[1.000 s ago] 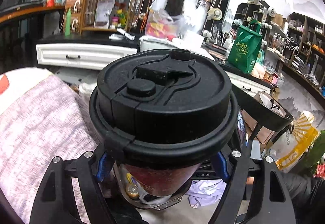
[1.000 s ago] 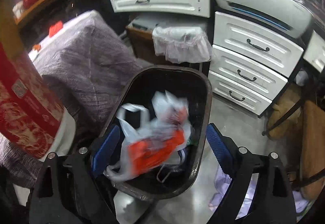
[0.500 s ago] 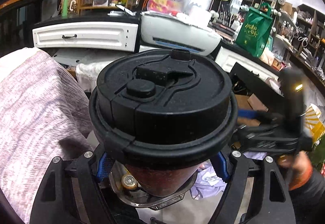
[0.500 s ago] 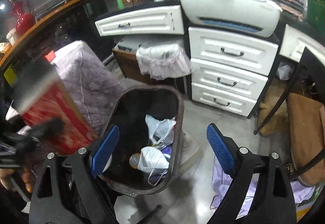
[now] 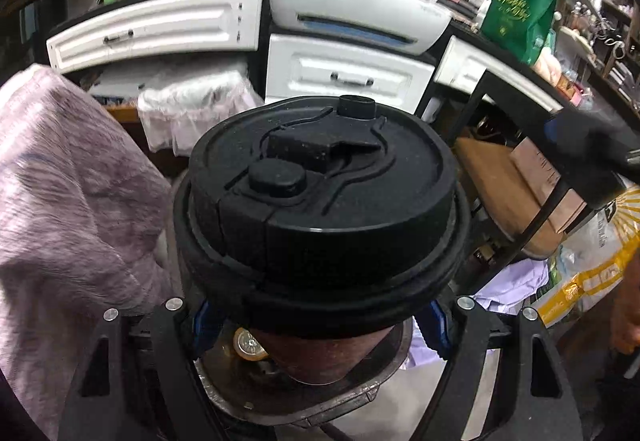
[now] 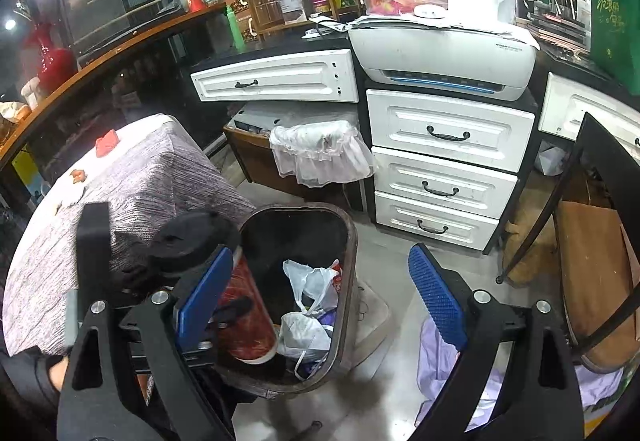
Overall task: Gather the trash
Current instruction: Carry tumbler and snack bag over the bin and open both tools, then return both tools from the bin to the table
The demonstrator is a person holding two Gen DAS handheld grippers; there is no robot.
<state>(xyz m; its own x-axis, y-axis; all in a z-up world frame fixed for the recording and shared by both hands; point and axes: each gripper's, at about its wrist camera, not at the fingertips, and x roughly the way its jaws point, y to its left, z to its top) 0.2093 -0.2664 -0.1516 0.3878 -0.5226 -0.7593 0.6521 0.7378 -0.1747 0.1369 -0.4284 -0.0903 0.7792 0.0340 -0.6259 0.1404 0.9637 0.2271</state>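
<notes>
Lowered since a second ago, your left gripper [image 5: 320,325] pinches the red cup [image 6: 244,315], black lid on, over the bin [image 6: 344,305]; your right gripper [image 6: 320,301], jaws spread empty, has risen.

The cup [image 6: 244,313] is being held between the fingers of the left gripper [image 5: 320,325], its lower end inside the bin [image 6: 344,281] at the left side, with the bags [image 6: 308,305] lying to its right in the bin. The bin is being flanked by the covered table [image 6: 160,177] on the left and the chair [image 6: 592,241] well to the right. Behind it, the drawers [image 6: 444,169] are being topped by the printer [image 6: 440,57].
</notes>
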